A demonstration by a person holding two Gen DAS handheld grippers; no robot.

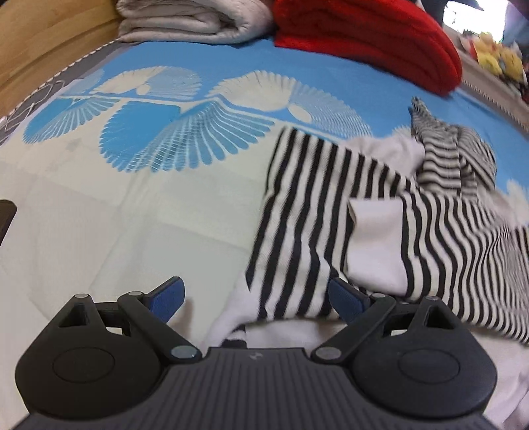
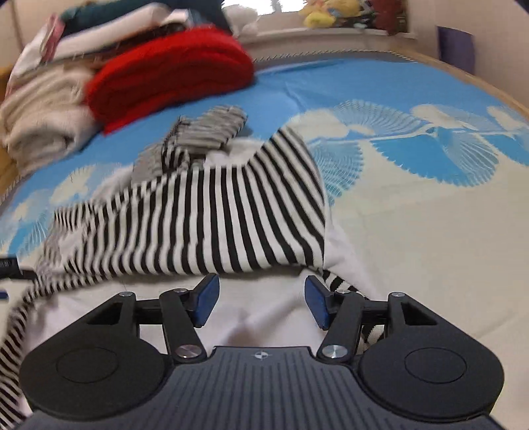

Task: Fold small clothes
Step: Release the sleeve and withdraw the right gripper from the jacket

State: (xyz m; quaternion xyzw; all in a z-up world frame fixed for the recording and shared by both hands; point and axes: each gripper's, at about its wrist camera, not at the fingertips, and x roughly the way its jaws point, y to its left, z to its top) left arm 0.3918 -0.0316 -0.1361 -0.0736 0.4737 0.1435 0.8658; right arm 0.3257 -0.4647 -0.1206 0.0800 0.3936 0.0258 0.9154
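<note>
A black-and-white striped garment [image 1: 314, 215] [image 2: 215, 215] with white panels lies rumpled on the bedspread [image 1: 99, 215] [image 2: 413, 231]. A finer-striped part [image 1: 453, 155] [image 2: 198, 139] is bunched at its far end. My left gripper [image 1: 258, 297] is open over the garment's near left corner; the striped hem lies between the blue pads [image 1: 347, 301], which do not press on it. My right gripper [image 2: 261, 304] is open just before the near striped edge, with only white cloth under the gap between its pads [image 2: 206, 304].
A folded red knit [image 1: 363, 43] [image 2: 172, 76] and a folded beige blanket [image 1: 185, 23] [image 2: 43, 115] are stacked at the bed's far side. A wooden bed frame [image 1: 49, 43] borders it. Plush toys [image 2: 327, 10] sit on a ledge behind.
</note>
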